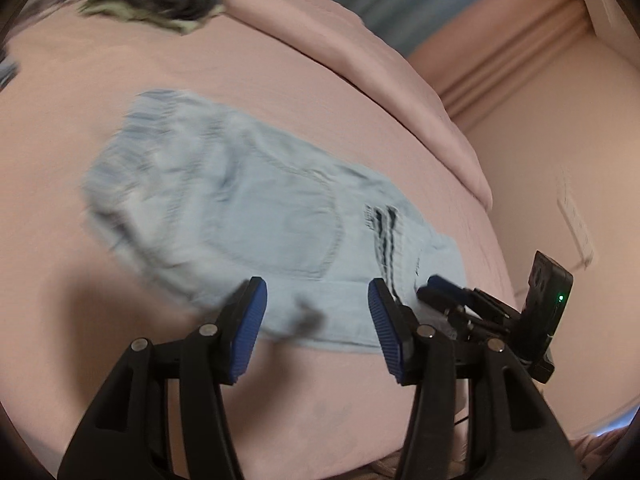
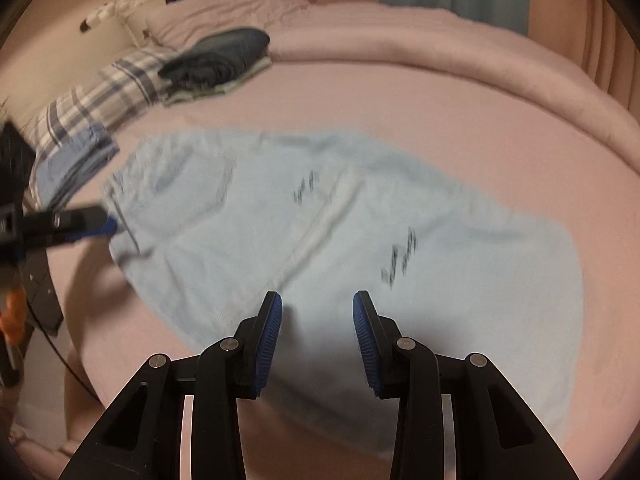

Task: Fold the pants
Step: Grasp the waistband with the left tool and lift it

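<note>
Light blue denim pants (image 1: pixel 224 200) lie spread flat on the pink bed sheet (image 1: pixel 60 140), blurred by motion. Dark stripe marks (image 1: pixel 384 236) show near one end. My left gripper (image 1: pixel 316 292) hovers open over their near edge, nothing pressed between its blue pads. The right gripper (image 1: pixel 440 288) reaches in at the pants' right corner. In the right wrist view the pants (image 2: pixel 360 220) fill the middle, and my right gripper (image 2: pixel 318 300) stands open above their near edge. The left gripper (image 2: pixel 100 226) comes in from the left, its blue tip at the pants' edge.
A stack of dark folded clothes (image 2: pixel 218 60) sits at the back left of the bed, by a plaid pillow (image 2: pixel 100 96) and a blue folded piece (image 2: pixel 72 168). A bunched pink duvet (image 2: pixel 400 40) runs along the far side. The bed's edge drops off at the left.
</note>
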`<action>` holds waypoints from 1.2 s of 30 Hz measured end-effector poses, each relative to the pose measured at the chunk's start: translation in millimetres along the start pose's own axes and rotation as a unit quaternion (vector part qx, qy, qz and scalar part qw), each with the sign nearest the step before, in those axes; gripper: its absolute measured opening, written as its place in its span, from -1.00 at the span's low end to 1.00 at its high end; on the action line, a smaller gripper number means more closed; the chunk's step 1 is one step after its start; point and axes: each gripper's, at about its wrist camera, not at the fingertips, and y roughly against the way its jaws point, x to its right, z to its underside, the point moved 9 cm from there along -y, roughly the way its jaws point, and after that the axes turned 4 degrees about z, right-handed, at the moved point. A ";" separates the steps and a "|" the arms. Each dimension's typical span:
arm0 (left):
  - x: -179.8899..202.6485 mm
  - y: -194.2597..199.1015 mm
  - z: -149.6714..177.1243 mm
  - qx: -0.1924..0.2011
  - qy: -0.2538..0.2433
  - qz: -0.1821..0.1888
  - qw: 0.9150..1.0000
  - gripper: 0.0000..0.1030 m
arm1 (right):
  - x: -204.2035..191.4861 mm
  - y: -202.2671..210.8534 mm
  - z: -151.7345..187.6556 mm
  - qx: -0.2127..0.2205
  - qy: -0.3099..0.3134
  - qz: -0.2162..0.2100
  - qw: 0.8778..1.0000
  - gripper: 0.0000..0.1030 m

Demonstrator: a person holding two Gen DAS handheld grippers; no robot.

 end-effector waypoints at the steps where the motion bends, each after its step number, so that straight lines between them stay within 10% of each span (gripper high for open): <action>1: -4.4 3.3 -0.2 0.004 0.015 0.003 1.000 0.02 | -2.0 -0.1 -4.0 0.008 0.003 0.001 1.000 -0.27; 13: -57.8 11.4 5.8 0.030 0.202 0.048 0.978 0.16 | -34.3 -41.4 2.4 -0.036 0.040 0.011 0.998 -0.15; 24: -69.7 -6.7 -37.9 0.076 0.251 0.056 0.963 0.26 | -34.9 -43.7 -0.2 -0.045 0.033 0.009 0.998 -0.14; 30: -73.4 -5.7 -46.4 0.091 0.251 0.027 0.963 -0.46 | -30.2 -43.1 -12.0 -0.045 0.017 0.002 0.999 -0.15; 36: -54.7 9.4 -52.0 0.103 0.176 0.000 0.979 -0.57 | -27.2 -54.0 -58.2 -0.021 0.019 0.005 1.000 -0.15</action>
